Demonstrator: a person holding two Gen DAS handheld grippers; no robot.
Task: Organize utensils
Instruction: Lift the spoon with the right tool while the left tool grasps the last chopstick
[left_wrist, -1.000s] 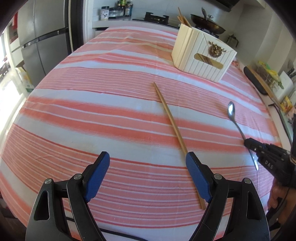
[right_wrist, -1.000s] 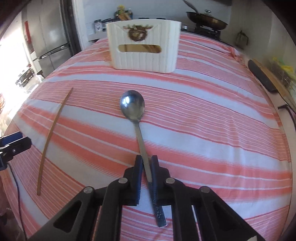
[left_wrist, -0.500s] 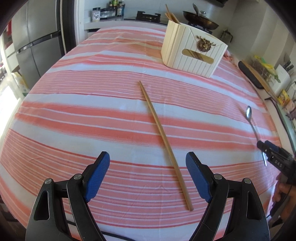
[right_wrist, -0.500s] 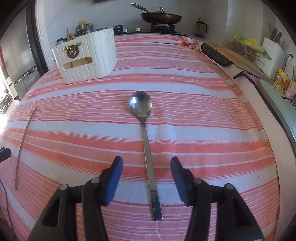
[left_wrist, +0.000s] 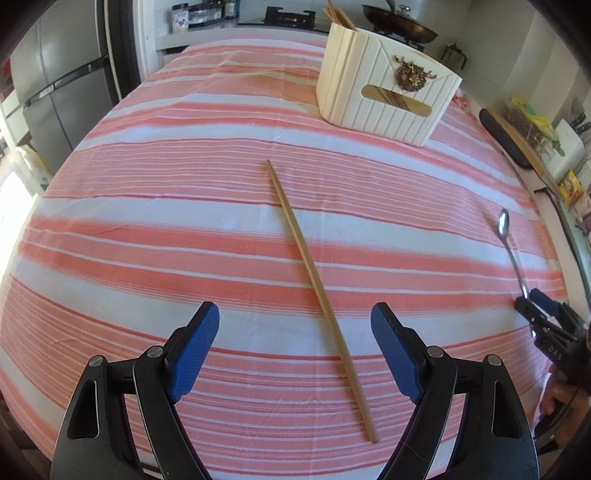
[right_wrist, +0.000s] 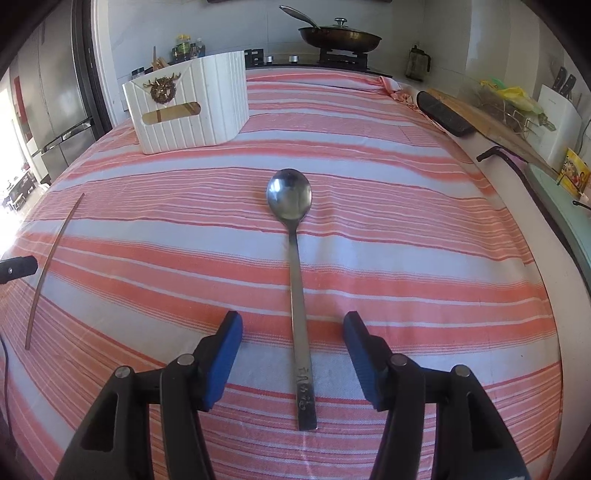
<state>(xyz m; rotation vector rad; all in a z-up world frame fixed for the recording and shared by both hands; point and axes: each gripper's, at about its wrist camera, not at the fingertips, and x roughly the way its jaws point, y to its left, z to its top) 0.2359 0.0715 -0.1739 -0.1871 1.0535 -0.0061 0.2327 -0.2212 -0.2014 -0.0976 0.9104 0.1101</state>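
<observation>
Two hand-held claws stand spread over a striped worktop with nothing between their pads, each lined up on a loose utensil that is not yet in the holder. The left claw (left_wrist: 295, 354) hovers with its blue ribbed pads wide apart on either side of the near half of a single wooden chopstick (left_wrist: 317, 291), a thin, pale, straight stick that lies flat on the cloth and runs from the near edge toward the middle of the worktop. The right claw (right_wrist: 291, 354) is likewise parted, its pads flanking the flat handle of a long metal spoon (right_wrist: 295, 273); the polished bowl faces up and points toward the far edge, and the stamped handle end lies nearest the camera, toward the right-hand edge of the worktop. Judging by this straddling stance, each claw appears placed so that closing would pinch the slim shaft across its width. The cream utensil holder (left_wrist: 384, 92), a ribbed box with a slot handle and a small brass-coloured ornament on its face, stands near the far edge, well apart from both utensils, and already carries what look like more chopsticks sticking up from its back compartment. The tablecloth (right_wrist: 406, 221), a woven fabric in coral and white bands, lies slightly wrinkled, a soft surface from which thin, low-lying items may prove awkward to lift.
</observation>
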